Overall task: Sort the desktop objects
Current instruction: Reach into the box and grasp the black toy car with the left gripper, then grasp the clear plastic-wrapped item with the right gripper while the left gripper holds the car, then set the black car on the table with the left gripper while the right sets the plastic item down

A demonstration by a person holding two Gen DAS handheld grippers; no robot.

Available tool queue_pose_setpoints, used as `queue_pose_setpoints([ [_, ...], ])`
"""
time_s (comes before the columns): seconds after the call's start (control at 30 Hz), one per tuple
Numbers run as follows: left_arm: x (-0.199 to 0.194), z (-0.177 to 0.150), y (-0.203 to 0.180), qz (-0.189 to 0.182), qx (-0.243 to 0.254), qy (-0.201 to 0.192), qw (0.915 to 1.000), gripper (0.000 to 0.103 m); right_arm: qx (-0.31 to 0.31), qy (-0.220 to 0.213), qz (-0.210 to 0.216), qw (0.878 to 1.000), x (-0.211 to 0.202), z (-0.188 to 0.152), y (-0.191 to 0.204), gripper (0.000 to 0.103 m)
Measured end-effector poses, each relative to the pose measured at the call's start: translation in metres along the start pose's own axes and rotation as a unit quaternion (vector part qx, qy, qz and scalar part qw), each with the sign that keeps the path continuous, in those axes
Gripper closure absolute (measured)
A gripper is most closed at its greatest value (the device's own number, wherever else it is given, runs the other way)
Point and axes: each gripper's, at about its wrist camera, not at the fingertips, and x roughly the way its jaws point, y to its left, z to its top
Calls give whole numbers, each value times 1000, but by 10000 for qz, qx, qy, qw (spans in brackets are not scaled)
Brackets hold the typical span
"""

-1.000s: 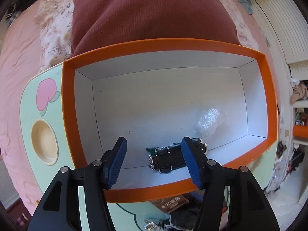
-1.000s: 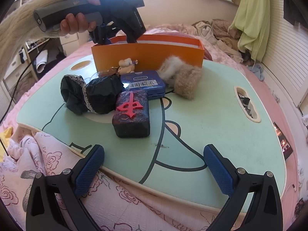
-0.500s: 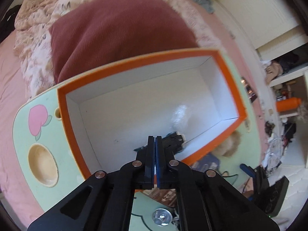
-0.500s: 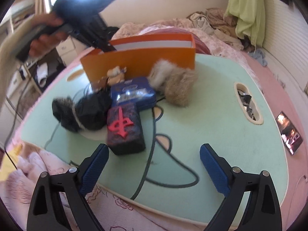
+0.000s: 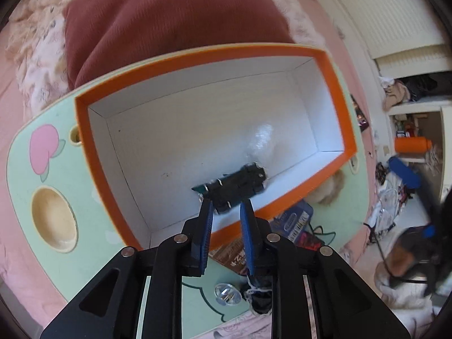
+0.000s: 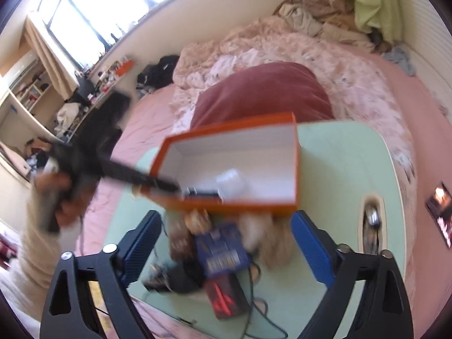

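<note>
A: Mint-green counter (image 5: 93, 203) set on a pink bed fills the left view. How does the left tool (image 5: 226, 220) stand?

B: Its jaws are opening, a narrow gap, nothing between them, above the near wall of the orange box (image 5: 336, 90).

A: And the dark toy car (image 5: 240, 188)?

B: On the box's white floor by the near wall, long axis slanting from lower left up to the right.

A: The right tool (image 6: 226, 243)?

B: Wide but closing, empty, over the blurred blue tin (image 6: 223, 248).

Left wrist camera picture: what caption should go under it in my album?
Left gripper above the orange box, a dark toy car lying inside.
</note>
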Motion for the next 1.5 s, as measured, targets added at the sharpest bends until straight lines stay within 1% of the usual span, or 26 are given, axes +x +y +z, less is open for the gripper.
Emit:
queue_pose_setpoints([
  [0.1, 11, 9, 4, 31, -241, 96, 9997, 81, -14, 399, 82, 9992, 24, 41, 6, 19],
  [0.13, 15, 10, 6, 24, -303, 113, 9995, 75, 47, 628, 64, 9980, 38, 52, 6, 21],
  [0.17, 17, 12, 7, 27, -352, 110, 9993, 70, 182, 952, 86, 9953, 55, 61, 3, 27],
  [0.2, 18, 14, 7, -28, -359, 113, 9993, 69, 331, 1181, 157, 9923, 70, 66, 0, 32],
  [0.23, 21, 14, 6, -84, -333, 154, 9993, 67, 482, 1580, 203, 9861, 93, 68, -3, 40],
  [0.27, 24, 14, 5, -79, -288, 196, 9994, 64, 529, 1844, 154, 9813, 109, 70, -5, 47],
  [0.3, 25, 14, 4, -148, -264, 183, 9994, 63, 550, 2038, 71, 9774, 122, 69, -6, 50],
  [0.37, 26, 15, 4, -216, -219, 152, 9994, 60, 639, 2329, -188, 9702, 147, 65, -12, 52],
  [0.47, 26, 13, 2, -271, -106, 130, 9995, 60, 717, 2562, -433, 9630, 173, 57, -20, 52],
  [0.5, 29, 12, 1, -313, -85, 151, 9994, 60, 753, 2570, -449, 9624, 179, 55, -23, 52],
  [0.53, 30, 11, 2, -418, -130, 157, 9989, 59, 709, 2499, -459, 9646, 179, 57, -22, 56],
  [0.57, 32, 13, 5, -537, -170, 189, 9982, 59, 580, 2535, -554, 9640, 180, 57, -19, 67],
  [0.6, 31, 14, 6, -614, -201, 209, 9977, 59, 447, 2550, -595, 9641, 180, 56, -16, 75],
  [0.63, 32, 16, 8, -715, -256, 259, 9968, 58, 370, 2548, -572, 9646, 179, 53, -13, 74],
  [0.7, 34, 19, 10, -905, -299, 326, 9949, 53, 350, 2461, -525, 9672, 175, 50, -12, 74],
  [0.73, 34, 20, 10, -1027, -320, 344, 9936, 46, 410, 2390, -458, 9691, 171, 48, -15, 74],
  [0.77, 34, 22, 10, -1111, -349, 316, 9927, 44, 469, 2350, -411, 9700, 168, 46, -17, 74],
  [0.83, 32, 24, 10, -1167, -348, 220, 9923, 44, 605, 2246, -344, 9720, 163, 43, -23, 74],
  [0.87, 31, 24, 9, -1163, -286, 159, 9927, 50, 702, 2187, -299, 9728, 160, 41, -27, 75],
  [0.9, 31, 23, 7, -1107, -210, 120, 9936, 59, 746, 2073, -221, 9752, 157, 39, -28, 75],
  [0.93, 33, 22, 7, -1212, -171, 144, 9924, 68, 774, 1971, -212, 9771, 155, 39, -28, 75],
  [1.1, 25, 21, 5, -1364, -84, -200, 9904, 75, 879, 1380, -51, 9865, 142, 40, -26, 75],
  [1.13, 22, 21, 6, -1416, -93, -291, 9894, 79, 904, 1291, -1, 9875, 140, 39, -26, 75],
  [1.23, 12, 20, 8, -1688, -147, -501, 9843, 84, 975, 1123, 139, 9888, 132, 37, -29, 75],
  [1.33, 4, 20, 10, -1906, -211, -660, 9792, 89, 944, 991, 177, 9904, 128, 38, -26, 75],
  [1.5, -16, 21, 19, -2180, -452, -961, 9701, 91, 1046, 838, 309, 9905, 115, 38, -29, 75],
])
